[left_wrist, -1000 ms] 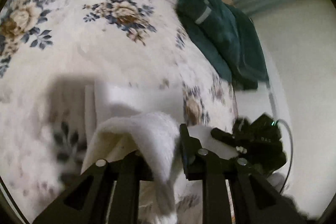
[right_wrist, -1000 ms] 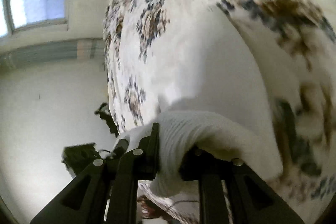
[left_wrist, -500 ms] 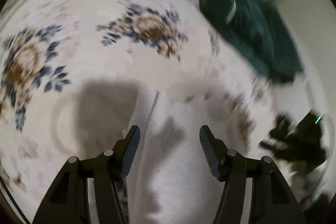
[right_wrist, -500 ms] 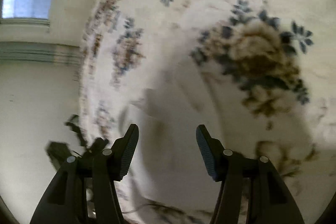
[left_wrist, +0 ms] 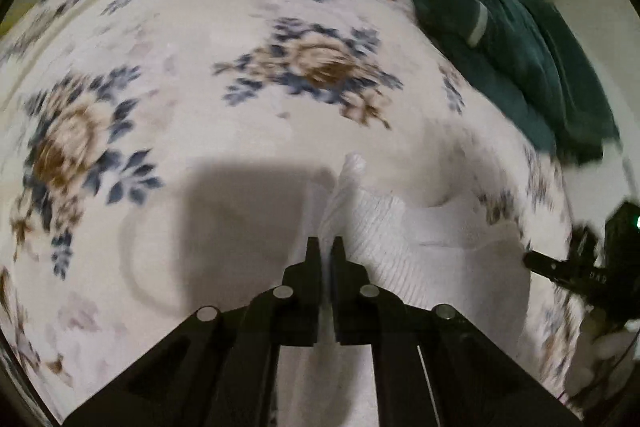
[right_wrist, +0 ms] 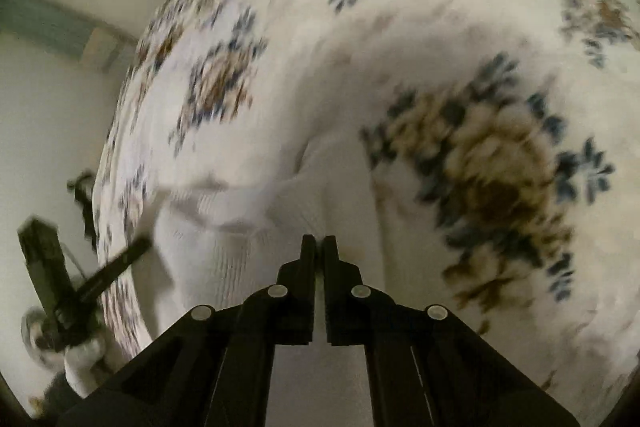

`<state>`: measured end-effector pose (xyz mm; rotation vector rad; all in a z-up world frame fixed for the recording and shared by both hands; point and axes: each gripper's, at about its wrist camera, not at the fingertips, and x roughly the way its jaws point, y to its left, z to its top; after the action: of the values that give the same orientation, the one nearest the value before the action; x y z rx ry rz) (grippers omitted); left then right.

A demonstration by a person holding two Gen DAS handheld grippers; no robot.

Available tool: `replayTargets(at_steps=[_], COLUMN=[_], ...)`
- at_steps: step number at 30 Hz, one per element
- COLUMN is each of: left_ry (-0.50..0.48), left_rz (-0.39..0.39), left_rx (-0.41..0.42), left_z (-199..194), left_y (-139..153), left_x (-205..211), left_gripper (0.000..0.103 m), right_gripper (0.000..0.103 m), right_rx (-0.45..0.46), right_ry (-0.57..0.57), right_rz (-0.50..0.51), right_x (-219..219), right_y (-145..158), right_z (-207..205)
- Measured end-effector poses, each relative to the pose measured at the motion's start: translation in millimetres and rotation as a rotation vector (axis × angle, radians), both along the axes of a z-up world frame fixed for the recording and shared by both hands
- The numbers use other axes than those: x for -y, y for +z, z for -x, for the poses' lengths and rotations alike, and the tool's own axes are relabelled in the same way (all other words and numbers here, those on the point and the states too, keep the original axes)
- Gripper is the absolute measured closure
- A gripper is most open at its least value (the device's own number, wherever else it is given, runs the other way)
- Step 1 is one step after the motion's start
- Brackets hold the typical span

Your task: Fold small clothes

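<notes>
A second before, each gripper had held a bunched fold of the white garment (left_wrist: 384, 227) up off the bed; half a second before, both sets of jaws stood wide apart over the cloth, which had been let down flat on the floral bedspread (left_wrist: 240, 27). At this moment both had clamped again. The left gripper (left_wrist: 326, 247) was clenched on a thin pinch of the white ribbed cloth, a small peak of fabric standing up just beyond its tips. The right gripper (right_wrist: 318, 245) was likewise clenched tight; its tips sat on the white cloth (right_wrist: 240, 235), and a sliver of fabric seemed caught between them, though the blur made that hard to confirm. The garment lay on the bedspread beneath both tools, near the bed's edge, with a soft ridge running across it between the two grips. From the left view the other tool showed at the right edge, near the cloth's far side. A dark green garment (left_wrist: 520, 59) lay well apart, toward the head of the bed. Judging by this, one fold had been laid down and released, and the fresh pinches marked the start of the next fold, so the piece was probably partway folded rather than finished.
</notes>
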<state>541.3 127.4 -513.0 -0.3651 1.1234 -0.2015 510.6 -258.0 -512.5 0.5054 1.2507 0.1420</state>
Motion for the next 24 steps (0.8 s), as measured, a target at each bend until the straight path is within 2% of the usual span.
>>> replayTargets(at_steps=[2,5,6,8,9,10,11,12,13,14,17,18,19,20,24], left_ry=[0.037,0.043,0.031,0.012,0.007,0.001,-0.003,-0.016,-0.028,-0.040,-0.119,-0.133,-0.140,-0.134,-0.071], left_rz=[0.012,0.058,0.087,0.103,0.114,0.123,0.120,0.117,0.107,0.086,0.042,0.019,0.005,0.004,0.057], left_rx=[-0.042,-0.112,-0.118,-0.132,-0.130,-0.118,-0.100,-0.077,-0.066,-0.065,-0.075,-0.070,-0.074,-0.062,0.031], left_z=[-6,-12,-13,-13,-12,-10,-11,-12,-15,-19,-33,-35,-35,-33,-26], left_y=[-15,-35,-37,-34,-30,-25,-20,-16,-15,-15,-26,-29,-30,-25,7], left_x=[-13,-16,-14,-10,-9,-9,-7,-5,-3,1,19,24,27,25,4], left_gripper=[0.101,0.101,0.099,0.098,0.096,0.087,0.080,0.063,0.048,0.046,0.051,0.086,0.100,0.100,0.101], right_gripper=[0.101,0.103,0.103,0.103,0.102,0.099,0.085,0.072,0.044,0.039,0.041,0.052,0.100,0.098,0.098], right_rx=[-0.003,-0.055,-0.096,-0.159,-0.162,-0.155,-0.141,-0.128,-0.117,-0.114,-0.205,-0.231,-0.237,-0.236,-0.080], right_ry=[-0.060,-0.105,-0.100,-0.106,-0.113,-0.110,-0.102,-0.091,-0.074,-0.061,0.024,0.047,0.051,0.054,0.003], right_rz=[-0.005,0.046,0.036,-0.050,-0.089,-0.122,-0.140,-0.143,-0.143,-0.149,-0.169,-0.195,-0.185,-0.143,-0.042], right_x=[17,26,29,35,37,39,40,38,34,28,2,-5,-10,-15,-12], right_y=[0,-11,-19,-29,-29,-28,-24,-21,-18,-19,-41,-51,-55,-55,-12], right_z=[-3,-11,-17,-22,-25,-26,-29,-30,-33,-36,-47,-48,-46,-44,-35])
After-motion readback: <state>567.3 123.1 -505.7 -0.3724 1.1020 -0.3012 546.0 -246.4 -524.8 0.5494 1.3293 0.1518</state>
